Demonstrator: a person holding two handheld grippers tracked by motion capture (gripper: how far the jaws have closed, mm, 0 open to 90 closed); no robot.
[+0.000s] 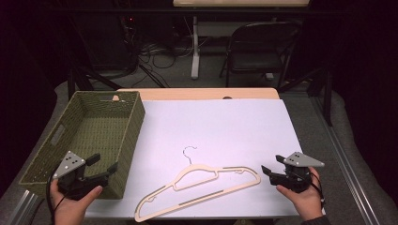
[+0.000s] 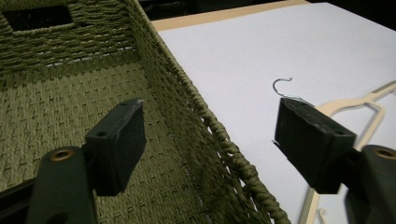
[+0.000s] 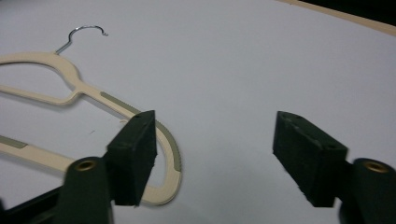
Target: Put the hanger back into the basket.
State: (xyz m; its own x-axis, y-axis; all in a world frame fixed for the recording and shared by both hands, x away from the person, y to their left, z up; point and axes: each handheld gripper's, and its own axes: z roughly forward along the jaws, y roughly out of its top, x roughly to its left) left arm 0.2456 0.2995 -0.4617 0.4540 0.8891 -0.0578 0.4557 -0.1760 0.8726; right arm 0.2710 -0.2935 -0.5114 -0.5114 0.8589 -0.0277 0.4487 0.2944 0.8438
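Hanger (image 1: 199, 185) lies flat on the white sheet (image 1: 225, 126) near our edge of the table, its metal hook (image 1: 189, 152) pointing away from us and its long bar running on a slant from low on the left to higher on the right. That slant puts its right shoulder close to our right gripper (image 1: 271, 173), which we judge is why that hand sits level and low, aimed at the tip: in the right gripper view the rounded end of the hanger (image 3: 159, 186) lies just under the left jaw, not between the two. The jaws stand wide apart and hold nothing.

Our left gripper (image 1: 109, 169) hovers over the near right corner of the basket (image 1: 56, 133), jaws likewise spread and empty. In the left gripper view they straddle the basket's woven right wall (image 2: 210, 126), one jaw over the inside, the other over the sheet. The basket is empty and stands touching the sheet's left edge, so it looks like the place meant for the hanger. We cannot tell whether the hanger's span will fit inside it lengthwise.
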